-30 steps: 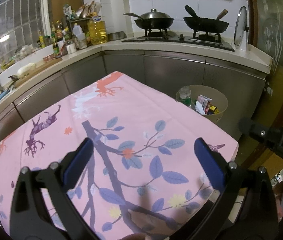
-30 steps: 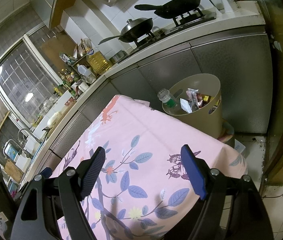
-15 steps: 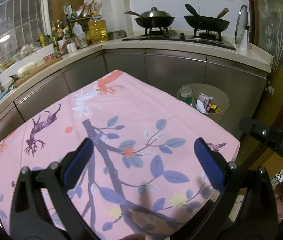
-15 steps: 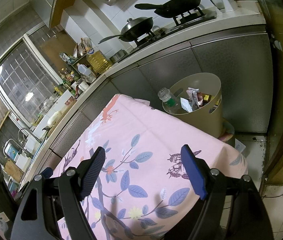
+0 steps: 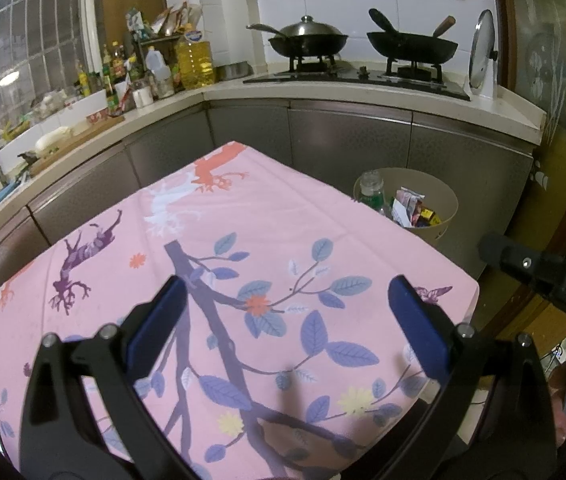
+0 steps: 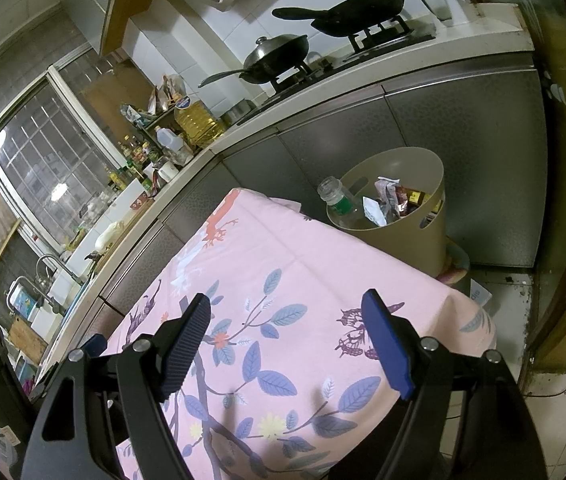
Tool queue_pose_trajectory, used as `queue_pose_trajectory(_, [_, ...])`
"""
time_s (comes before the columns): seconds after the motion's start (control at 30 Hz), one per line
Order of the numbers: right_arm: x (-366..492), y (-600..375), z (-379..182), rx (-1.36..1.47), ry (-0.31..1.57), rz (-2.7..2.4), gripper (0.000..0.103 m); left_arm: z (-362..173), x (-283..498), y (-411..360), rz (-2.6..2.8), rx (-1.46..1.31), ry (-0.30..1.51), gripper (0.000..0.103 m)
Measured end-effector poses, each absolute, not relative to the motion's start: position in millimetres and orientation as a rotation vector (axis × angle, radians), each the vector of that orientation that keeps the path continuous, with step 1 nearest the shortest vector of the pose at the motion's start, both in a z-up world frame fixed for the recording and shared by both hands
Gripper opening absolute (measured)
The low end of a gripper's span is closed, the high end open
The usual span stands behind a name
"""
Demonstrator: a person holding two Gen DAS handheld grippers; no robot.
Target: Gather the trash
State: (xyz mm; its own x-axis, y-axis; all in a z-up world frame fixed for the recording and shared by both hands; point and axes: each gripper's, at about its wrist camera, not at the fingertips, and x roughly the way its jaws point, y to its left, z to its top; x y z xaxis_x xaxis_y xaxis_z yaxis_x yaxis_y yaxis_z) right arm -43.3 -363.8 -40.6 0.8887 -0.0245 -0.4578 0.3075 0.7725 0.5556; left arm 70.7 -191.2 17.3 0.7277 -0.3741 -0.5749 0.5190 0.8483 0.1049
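Both empty: left hand-held gripper [image 5: 283, 312] and right hand-held gripper [image 6: 287, 340] gape wide over the table [image 5: 243, 216]; bin [image 6: 415, 236] beyond its far corner holds trash, so collection looks done; next, check for strays.

Open tool [image 6: 287, 318] above tablecloth [image 6: 295, 264]

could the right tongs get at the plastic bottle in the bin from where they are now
Probably yes. The right tongs are open and empty, the bin has no lid, and the bottle leans at its near rim. Only the table corner lies between.
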Motion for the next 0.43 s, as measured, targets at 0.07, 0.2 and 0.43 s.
queue_pose_trajectory(0.07, [-42.7,-363.8,-40.2,0.667,0.448,-0.187,0.075,19.2,65.9,-189.6,-0.494,0.275,0.535,0.097])
queue_pose_trajectory(0.2, [-42.5,-363.7,-40.0,0.67,0.449,-0.187,0.075,21.5,63.2,-191.0,-0.503,0.28,0.532,0.097])
queue_pose_trajectory(0.43, [-45.1,-362.3,-40.2,0.667,0.449,-0.188,0.075,21.5,65.0,-190.0,-0.509,0.27,0.555,0.097])
